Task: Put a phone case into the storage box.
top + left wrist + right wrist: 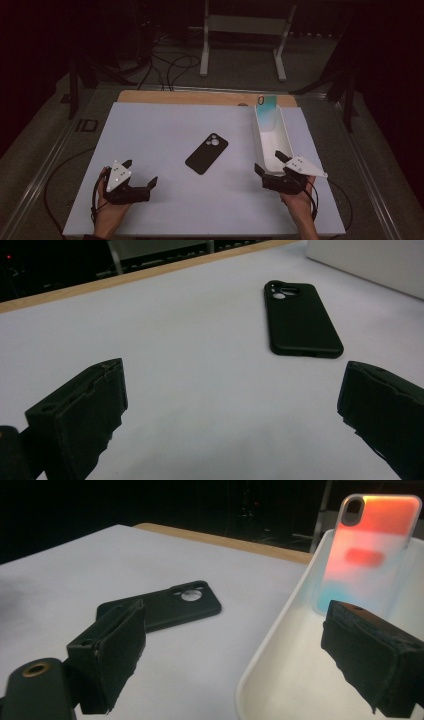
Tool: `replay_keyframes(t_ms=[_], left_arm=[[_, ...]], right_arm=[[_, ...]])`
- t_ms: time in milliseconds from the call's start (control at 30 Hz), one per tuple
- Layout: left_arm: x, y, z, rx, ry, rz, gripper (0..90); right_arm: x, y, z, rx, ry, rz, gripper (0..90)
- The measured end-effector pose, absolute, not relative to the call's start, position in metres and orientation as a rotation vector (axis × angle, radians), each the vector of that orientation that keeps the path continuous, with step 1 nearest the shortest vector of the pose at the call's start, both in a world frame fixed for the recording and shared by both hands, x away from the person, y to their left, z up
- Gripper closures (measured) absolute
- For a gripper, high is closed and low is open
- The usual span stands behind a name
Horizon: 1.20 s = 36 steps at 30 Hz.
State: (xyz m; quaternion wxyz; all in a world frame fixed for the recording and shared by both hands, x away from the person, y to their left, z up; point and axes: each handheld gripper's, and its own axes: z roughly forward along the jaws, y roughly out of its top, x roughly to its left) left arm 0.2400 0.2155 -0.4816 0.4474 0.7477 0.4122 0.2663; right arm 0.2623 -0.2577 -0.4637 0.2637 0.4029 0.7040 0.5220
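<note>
The left gripper (142, 171) sits low over the white table sheet (150, 135) at the near left, its jaws spread wide with nothing between them. In the left gripper view the bare sheet lies between its jaws (225, 405), and a black phone case (300, 320) lies flat ahead and to the right of them, well apart, camera cut-out at its far end.

The right gripper (270, 162) rests at the near right, jaws also wide and holding nothing. It straddles the near end wall of a long white tray (260, 142): in the right gripper view one jaw stands outside the tray over the sheet, the other over the tray's inside (280, 680). From the high view the black case (207, 153) lies on the sheet between the two grippers and farther out, nearer the right one, turned at a slant.

At the tray's far end a translucent phone case (372, 550), tinted orange above and blue-green below, leans upright against the end wall.

Each hand grips its tool from behind, the left hand (107, 212) and right hand (300, 207) coming in from the near edge. Beyond the sheet runs a wooden table edge (200, 97), then a white frame (245, 30) on a dark floor.
</note>
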Motion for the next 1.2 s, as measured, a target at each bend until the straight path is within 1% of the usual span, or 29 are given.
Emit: replay_keyframes(t_ms=[200, 433, 667, 1033, 1200], left_arm=[[0.239, 0.215, -0.480, 1.863, 1.019, 0.657, 0.3], [0.240, 0.211, -0.479, 1.875, 1.010, 0.645, 0.3], [0.252, 0.200, -0.471, 1.898, 1.008, 0.584, 0.3], [0.282, 0.161, -0.465, 1.988, 0.962, 0.538, 0.3], [0.294, 0.147, -0.468, 2.016, 0.975, 0.517, 0.3]], right_arm=[[0.256, -0.262, -0.472, 1.114, 1.897, 1.419, 10.6], [0.257, -0.261, -0.475, 1.114, 1.909, 1.421, 10.6], [0.259, -0.261, -0.474, 1.118, 1.911, 1.426, 10.6], [0.259, -0.265, -0.473, 1.134, 1.908, 1.420, 10.6], [0.259, -0.265, -0.473, 1.132, 1.908, 1.418, 10.7]])
